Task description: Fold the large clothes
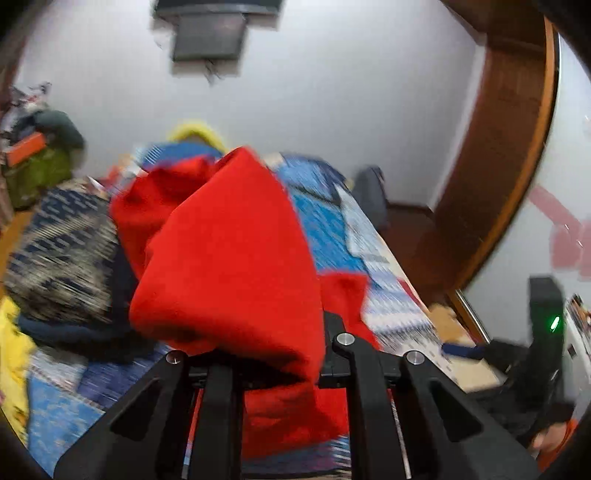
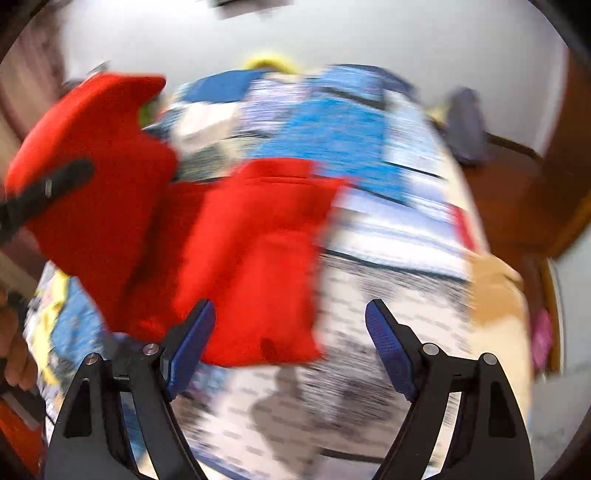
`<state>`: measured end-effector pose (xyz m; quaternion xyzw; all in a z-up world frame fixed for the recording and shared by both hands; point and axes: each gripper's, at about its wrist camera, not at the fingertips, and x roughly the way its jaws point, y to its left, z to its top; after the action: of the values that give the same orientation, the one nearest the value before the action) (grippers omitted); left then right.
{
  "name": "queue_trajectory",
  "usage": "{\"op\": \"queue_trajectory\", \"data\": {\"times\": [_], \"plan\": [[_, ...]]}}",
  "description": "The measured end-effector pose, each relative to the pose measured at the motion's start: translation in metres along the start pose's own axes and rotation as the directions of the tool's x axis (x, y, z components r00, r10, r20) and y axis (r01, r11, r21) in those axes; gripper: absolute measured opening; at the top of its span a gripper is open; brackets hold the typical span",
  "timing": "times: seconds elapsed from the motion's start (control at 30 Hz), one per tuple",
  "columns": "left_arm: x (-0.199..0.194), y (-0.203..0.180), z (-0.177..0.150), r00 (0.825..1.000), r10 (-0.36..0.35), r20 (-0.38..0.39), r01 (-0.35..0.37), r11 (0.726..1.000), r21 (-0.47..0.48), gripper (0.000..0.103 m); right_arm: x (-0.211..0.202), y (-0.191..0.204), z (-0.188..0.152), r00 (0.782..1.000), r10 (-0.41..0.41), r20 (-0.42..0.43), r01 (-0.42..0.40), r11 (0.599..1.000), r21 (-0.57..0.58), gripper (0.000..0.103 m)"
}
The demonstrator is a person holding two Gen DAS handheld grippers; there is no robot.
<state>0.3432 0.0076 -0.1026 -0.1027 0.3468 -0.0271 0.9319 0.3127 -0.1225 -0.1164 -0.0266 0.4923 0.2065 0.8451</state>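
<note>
Fig. 1. Lifting a red garment [image 1: 229,258] off the bed [image 2: 388,229] to fold it.
My left gripper [image 1: 284,369] pinches 1 edge so the cloth hangs; my right gripper [image 2: 290,354] stays spread, empty, ready.

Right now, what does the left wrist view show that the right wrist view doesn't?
Only the left wrist view shows the left gripper shut on the red garment, red cloth bunched over its fingers, plus a dark patterned garment on the left and a dark unit on the wall.

Only the right wrist view shows the right gripper open, its blue-padded fingers empty over the bedspread.

Both views show the red garment, partly lifted off the blue patterned bedspread.
</note>
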Motion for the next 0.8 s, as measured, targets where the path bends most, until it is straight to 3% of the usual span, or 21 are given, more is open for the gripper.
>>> {"op": "queue_trajectory", "data": {"times": [0.07,0.17,0.23,0.3,0.47,0.6,0.8], "plan": [[0.022,-0.014,-0.011,0.995,-0.059,-0.08,0.059,0.998,0.002,0.012,-0.009,-0.021,-0.007,1.0,-0.021,-0.003,0.021,0.998,0.053,0.081],[0.055,-0.032,-0.035,0.967,-0.144,-0.209,0.154,0.988,0.033,0.012,-0.017,-0.042,-0.017,0.999,-0.038,-0.001,0.038,0.994,0.102,0.081],[0.069,-0.036,-0.05,0.944,-0.158,-0.291,0.178,0.983,0.041,0.012,-0.022,-0.047,-0.02,0.999,-0.038,0.0,0.037,0.993,0.115,0.081],[0.073,-0.036,-0.058,0.931,-0.155,-0.331,0.18,0.983,0.046,0.012,-0.027,-0.046,-0.024,1.0,-0.027,0.005,0.026,0.993,0.117,0.081],[0.039,-0.038,-0.057,0.944,-0.129,-0.305,0.179,0.974,0.142,0.033,-0.046,-0.034,-0.02,0.998,-0.016,0.056,0.013,0.998,0.055,0.081],[-0.005,-0.043,-0.049,0.976,-0.068,-0.209,0.125,0.955,0.27,0.051,-0.053,-0.018,-0.014,0.995,0.008,0.101,-0.009,1.0,0.009,0.081],[-0.041,-0.005,-0.033,0.996,0.021,-0.084,0.003,0.96,0.28,0.066,-0.052,0.018,0.005,0.987,0.07,0.142,-0.064,0.997,-0.045,0.081]]}}
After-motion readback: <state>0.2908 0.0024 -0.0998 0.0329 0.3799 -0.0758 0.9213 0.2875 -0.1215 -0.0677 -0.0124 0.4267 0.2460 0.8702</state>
